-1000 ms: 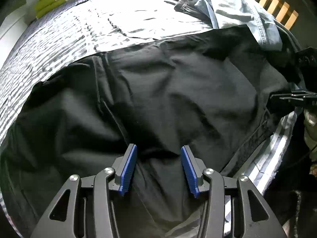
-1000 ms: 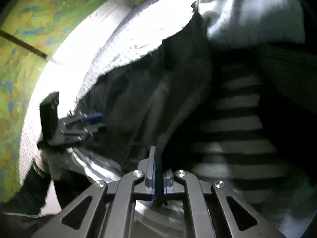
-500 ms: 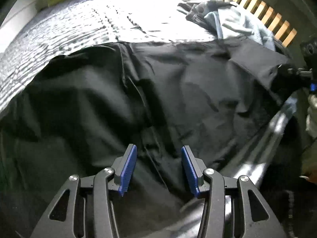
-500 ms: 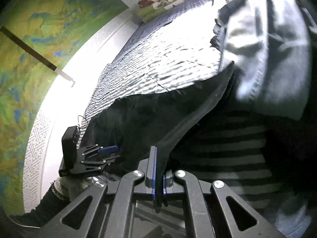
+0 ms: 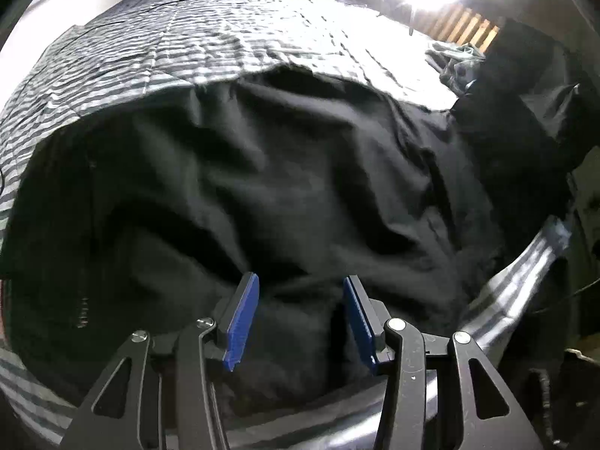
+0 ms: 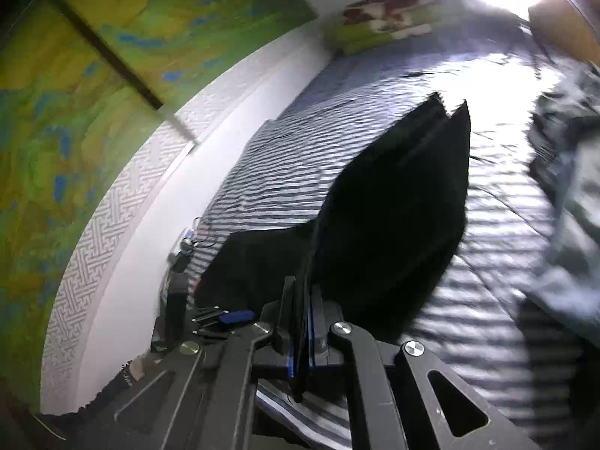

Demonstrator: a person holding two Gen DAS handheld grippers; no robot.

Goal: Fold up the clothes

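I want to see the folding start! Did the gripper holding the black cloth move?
Yes. The right gripper, shut on the black garment, has lifted its edge up and across the striped bedcover, toward the green pillow.

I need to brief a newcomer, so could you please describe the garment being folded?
Look at the bed with the striped sheet. The black garment sprawls over its near side, one edge pinched in the right gripper. Unlike the pale blue-grey clothes heaped farther back, it is plain black.

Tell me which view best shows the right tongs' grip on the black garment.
The right wrist view: the right tongs are shut on a lifted edge of the black garment. The left wrist view shows the garment spread over the striped bedding, not the grip.
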